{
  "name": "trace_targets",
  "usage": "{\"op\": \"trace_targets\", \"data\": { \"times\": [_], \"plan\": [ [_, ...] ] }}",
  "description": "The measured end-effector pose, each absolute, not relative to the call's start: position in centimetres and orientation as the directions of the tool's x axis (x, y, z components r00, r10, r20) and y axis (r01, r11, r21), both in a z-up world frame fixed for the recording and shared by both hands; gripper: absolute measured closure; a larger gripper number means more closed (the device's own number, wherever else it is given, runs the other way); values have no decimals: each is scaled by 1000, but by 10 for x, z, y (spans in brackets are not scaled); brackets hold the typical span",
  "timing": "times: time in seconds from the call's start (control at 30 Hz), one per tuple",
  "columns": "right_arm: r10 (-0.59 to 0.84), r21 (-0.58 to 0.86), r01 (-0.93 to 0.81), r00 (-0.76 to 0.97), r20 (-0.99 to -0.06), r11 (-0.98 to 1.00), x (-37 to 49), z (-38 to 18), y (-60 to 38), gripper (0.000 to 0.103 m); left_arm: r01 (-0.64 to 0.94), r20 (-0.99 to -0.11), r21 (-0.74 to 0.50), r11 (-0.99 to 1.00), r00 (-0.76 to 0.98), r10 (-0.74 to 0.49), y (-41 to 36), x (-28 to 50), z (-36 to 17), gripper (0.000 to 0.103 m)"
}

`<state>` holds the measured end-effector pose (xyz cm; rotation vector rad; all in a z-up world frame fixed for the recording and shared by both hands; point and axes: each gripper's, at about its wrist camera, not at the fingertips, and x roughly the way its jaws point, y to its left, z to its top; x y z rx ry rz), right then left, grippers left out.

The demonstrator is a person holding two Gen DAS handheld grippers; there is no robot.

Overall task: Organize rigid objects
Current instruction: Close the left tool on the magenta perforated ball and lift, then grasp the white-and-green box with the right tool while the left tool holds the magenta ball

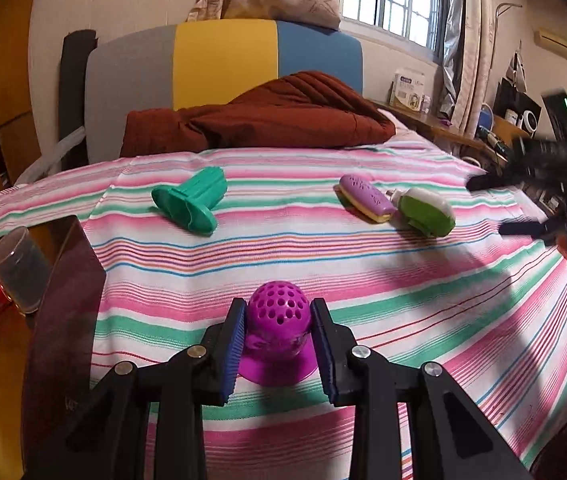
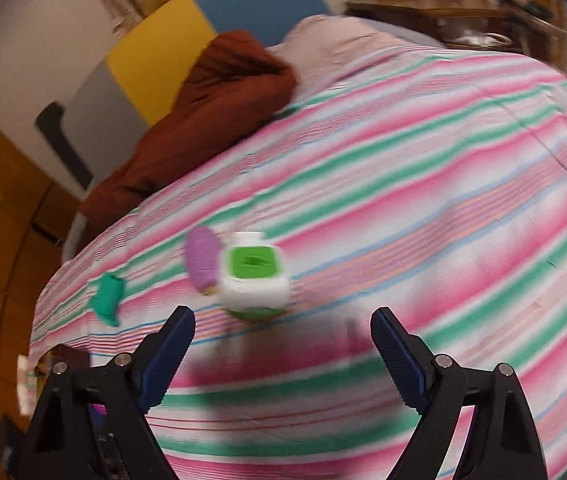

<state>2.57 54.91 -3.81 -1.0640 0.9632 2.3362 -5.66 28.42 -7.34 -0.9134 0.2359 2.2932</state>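
The left gripper is closed on the purple perforated ball, with one blue pad on each side of it. This ball sits near the camera on the striped bedsheet. It has a round top full of small holes and a wider flared base below, so its axis stands about upright.

Far left on the sheet lies the teal holder on its side. Its long axis runs from near left to far right, and its wide flared end points to the near left.

Far right lie the lilac case and the green and white container, just beside each other. The lilac case has a yellow underside, and its long axis runs from far left to near right.

The right gripper hangs above the sheet with its jaws wide apart and nothing between them. The green and white container is just beyond it, blurred.
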Motion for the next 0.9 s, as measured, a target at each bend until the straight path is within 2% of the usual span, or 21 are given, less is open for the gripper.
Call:
{"op": "trace_targets", "data": {
  "times": [0.13, 0.2, 0.33, 0.43, 0.67, 0.83, 0.9],
  "plan": [
    [38, 431, -590, -618, -786, -682, -14, -45, 555, 16, -628, -687, -57, -776, -539, 486, 288, -58, -78, 71],
    [19, 433, -595, -603, -798, -677, -21, -57, 560, 26, -628, -695, -71, -775, -526, 490, 288, -61, -80, 71],
    [-59, 479, -570, -601, -797, -667, -34, -86, 564, 36, -623, -698, -98, -776, -512, 500, 285, -64, -83, 71],
    [-34, 441, -546, -601, -799, -712, -38, -81, 562, 49, -622, -698, -72, -779, -527, 485, 288, -62, -84, 71],
    [-55, 455, -538, -602, -796, -709, -37, -85, 560, 50, -623, -696, -81, -778, -524, 491, 288, -62, -84, 71],
    [-9, 347, -548, -526, -850, -761, -32, -72, 544, 50, -625, -696, -97, -775, -514, 502, 286, -65, -85, 71],
    [-25, 356, -525, -535, -844, -773, -25, -62, 535, 50, -625, -695, -99, -774, -514, 504, 286, -65, -85, 71]
  ]
}}
